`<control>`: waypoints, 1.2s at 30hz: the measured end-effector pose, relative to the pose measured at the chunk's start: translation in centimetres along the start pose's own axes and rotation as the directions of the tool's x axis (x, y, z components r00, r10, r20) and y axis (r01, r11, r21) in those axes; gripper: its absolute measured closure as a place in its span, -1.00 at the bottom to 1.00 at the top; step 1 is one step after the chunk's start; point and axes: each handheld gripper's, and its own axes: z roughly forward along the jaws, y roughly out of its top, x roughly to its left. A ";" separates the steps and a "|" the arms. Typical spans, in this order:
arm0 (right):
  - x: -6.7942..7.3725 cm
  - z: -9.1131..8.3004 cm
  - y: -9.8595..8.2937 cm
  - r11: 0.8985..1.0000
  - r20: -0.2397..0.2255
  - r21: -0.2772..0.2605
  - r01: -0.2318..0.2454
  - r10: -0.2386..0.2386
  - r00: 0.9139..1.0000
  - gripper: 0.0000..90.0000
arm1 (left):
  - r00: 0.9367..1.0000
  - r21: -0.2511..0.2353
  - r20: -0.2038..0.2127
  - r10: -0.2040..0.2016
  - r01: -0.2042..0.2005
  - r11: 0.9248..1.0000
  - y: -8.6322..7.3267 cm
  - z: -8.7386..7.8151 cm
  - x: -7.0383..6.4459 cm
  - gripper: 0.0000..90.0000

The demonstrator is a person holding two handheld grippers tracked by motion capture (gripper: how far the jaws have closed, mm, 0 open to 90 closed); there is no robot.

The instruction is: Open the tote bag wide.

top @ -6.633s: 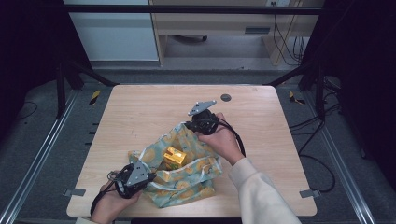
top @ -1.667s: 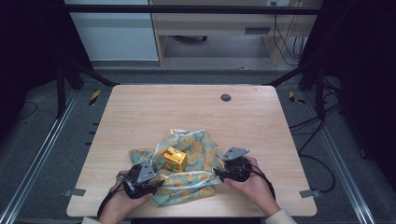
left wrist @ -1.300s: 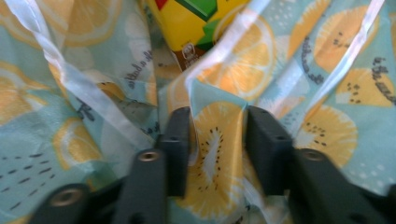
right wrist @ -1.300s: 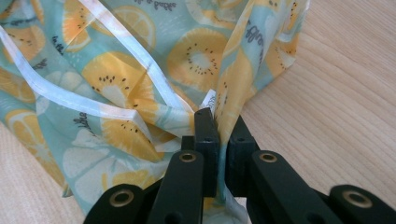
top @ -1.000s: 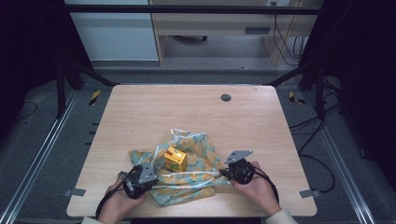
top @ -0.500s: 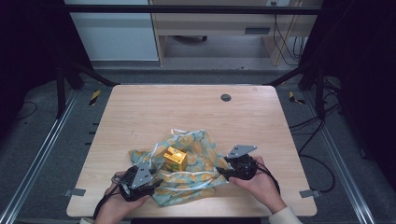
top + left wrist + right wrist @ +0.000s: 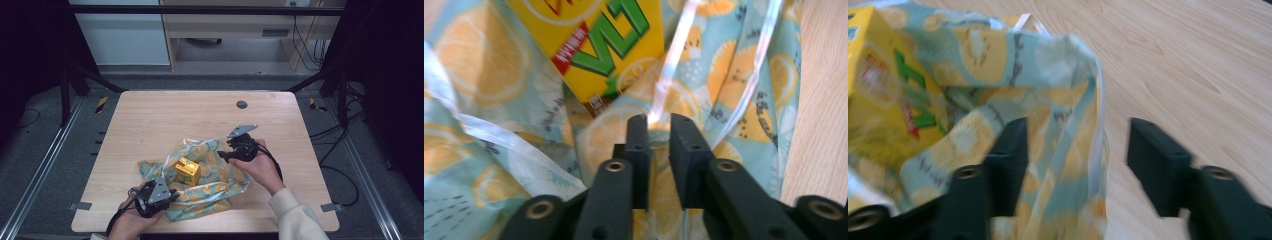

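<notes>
Orange-printed pale green cloth [image 7: 210, 175] is pinched by the left gripper [image 7: 659, 132] near a yellow carton [image 7: 187, 170]; the right gripper [image 7: 1075, 145] is spread around its right edge.

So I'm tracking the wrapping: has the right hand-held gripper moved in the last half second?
Yes. The right hand-held gripper has gone up the table, toward the dark round plug.

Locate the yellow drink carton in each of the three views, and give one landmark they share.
High view: the yellow drink carton stands on the lemon-print cloth, left of table centre, between the two grippers.
Left gripper view: upper middle, green lettering upside down, just beyond the jaw tips.
Right gripper view: far left edge, partly behind a raised fold of cloth.
Shared landmark: the lemon-print cloth around the carton.
</notes>
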 end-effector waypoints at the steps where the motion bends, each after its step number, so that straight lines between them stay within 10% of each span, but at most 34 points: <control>1: -0.1 0.6 0.3 1.000 -0.005 -0.001 -0.003 0.003 1.000 0.22 | 1.000 0.016 -0.005 0.015 -0.015 1.000 0.0 0.1 -0.1 0.85; 6: -0.9 2.7 1.0 0.999 0.005 -0.011 -0.045 0.045 0.999 0.93 | 1.000 0.070 -0.004 0.027 -0.026 0.997 0.0 0.8 -0.3 0.95; 9: -2.2 3.9 0.8 0.988 -0.012 -0.023 -0.150 0.150 0.989 0.98 | 1.000 0.086 0.005 0.030 -0.030 0.996 0.0 1.2 -0.4 0.97; 17: -4.7 6.5 -0.1 0.980 0.078 0.035 -0.196 0.193 0.978 0.98 | 1.000 0.106 0.016 0.023 -0.024 0.994 -0.1 1.4 -0.5 0.99; 22: -5.2 6.5 -0.5 0.976 0.123 0.074 -0.204 0.194 0.973 0.61 | 1.000 0.104 0.012 0.024 -0.025 0.994 -0.2 1.3 -0.5 0.98; 28: -3.2 3.4 1.0 0.995 0.147 -0.015 -0.097 0.098 0.984 -0.18 | 0.997 -0.082 -0.083 -0.005 -0.002 0.997 0.5 -1.3 -0.2 0.77; 32: -1.3 0.4 1.6 0.996 0.132 -0.066 -0.057 0.066 0.989 -0.33 | 0.978 -0.203 -0.186 -0.091 0.053 0.978 0.7 -2.9 1.0 0.61; 36: 1.3 -2.1 0.2 0.996 0.069 -0.091 -0.007 0.014 0.998 -0.13 | 0.962 -0.183 -0.231 -0.147 0.105 0.977 0.6 -2.0 3.1 0.57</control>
